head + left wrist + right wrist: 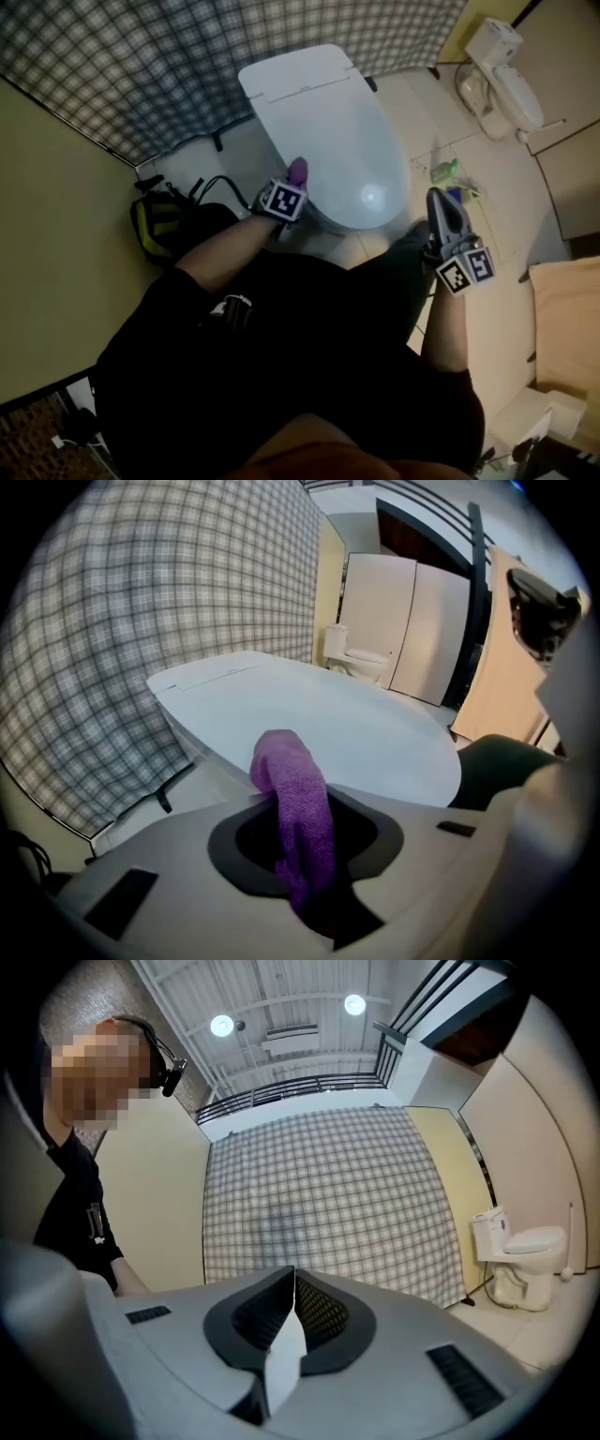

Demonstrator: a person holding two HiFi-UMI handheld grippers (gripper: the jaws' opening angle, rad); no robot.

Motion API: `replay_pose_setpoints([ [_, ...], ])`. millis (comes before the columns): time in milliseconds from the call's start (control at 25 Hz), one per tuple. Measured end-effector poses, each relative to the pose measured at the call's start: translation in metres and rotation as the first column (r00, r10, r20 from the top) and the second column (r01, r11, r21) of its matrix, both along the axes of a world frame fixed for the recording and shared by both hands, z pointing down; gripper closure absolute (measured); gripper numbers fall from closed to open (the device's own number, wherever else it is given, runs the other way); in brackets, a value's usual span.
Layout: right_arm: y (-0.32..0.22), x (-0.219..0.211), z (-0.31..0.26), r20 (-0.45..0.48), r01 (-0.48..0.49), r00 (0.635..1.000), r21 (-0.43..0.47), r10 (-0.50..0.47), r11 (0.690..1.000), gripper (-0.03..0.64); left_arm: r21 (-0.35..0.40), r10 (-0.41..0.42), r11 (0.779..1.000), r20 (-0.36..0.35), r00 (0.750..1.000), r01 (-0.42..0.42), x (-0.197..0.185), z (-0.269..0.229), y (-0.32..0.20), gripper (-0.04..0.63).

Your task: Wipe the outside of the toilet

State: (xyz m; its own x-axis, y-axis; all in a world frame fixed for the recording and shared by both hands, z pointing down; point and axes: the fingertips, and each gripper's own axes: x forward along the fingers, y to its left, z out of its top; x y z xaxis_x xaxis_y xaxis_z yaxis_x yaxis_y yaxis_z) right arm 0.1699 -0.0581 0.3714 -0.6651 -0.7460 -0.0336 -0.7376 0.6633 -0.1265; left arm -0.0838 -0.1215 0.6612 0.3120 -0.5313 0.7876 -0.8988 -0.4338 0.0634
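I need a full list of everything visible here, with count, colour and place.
toilet: one, white, centre, lid closed
second toilet: one, white, far right corner
curtain: one, grey checked, behind the toilet
bag: one, black and yellow, floor at left
small item: one, green, floor right of toilet
cloth: one, purple, in the left gripper
left gripper: one, grey, shut on cloth, left of toilet
right gripper: one, grey, jaws together, right of toilet

The left grey two-jaw gripper (292,183) sits at the end of the left forearm (223,247), which reaches toward 1 o'clock. Its jaws clamp a purple terry cloth (298,803). The right grey gripper (441,208), above the right forearm (448,328), points toward 12 o'clock with its jaws pressed together and nothing between them.
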Motion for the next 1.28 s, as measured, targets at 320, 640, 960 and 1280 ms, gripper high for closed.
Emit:
replay_pose_setpoints([
  [320, 0.011, 0.008, -0.003, -0.022, -0.024, 0.999, 0.010, 0.024, 1.000, 0.606, 0.042, 0.093, 0.995, 0.042, 0.995, -0.095, 0.032, -0.006, 0.000, 0.506],
  [640, 0.020, 0.066, 0.015, -0.006, -0.122, 0.993, -0.011, 0.122, 0.992, 0.606, 0.015, 0.188, 0.982, 0.049, 0.981, -0.189, 0.114, -0.002, -0.044, 0.506],
  [960, 0.029, 0.180, 0.056, 0.035, -0.290, 0.955, -0.102, 0.295, 0.951, 0.606, 0.042, 0.244, 0.968, 0.103, 0.964, -0.249, 0.220, -0.008, -0.147, 0.506],
  [1280, 0.033, 0.264, 0.100, 0.061, -0.386, 0.912, -0.198, 0.405, 0.901, 0.607, 0.078, 0.223, 0.968, 0.164, 0.961, -0.238, 0.293, -0.018, -0.230, 0.506],
])
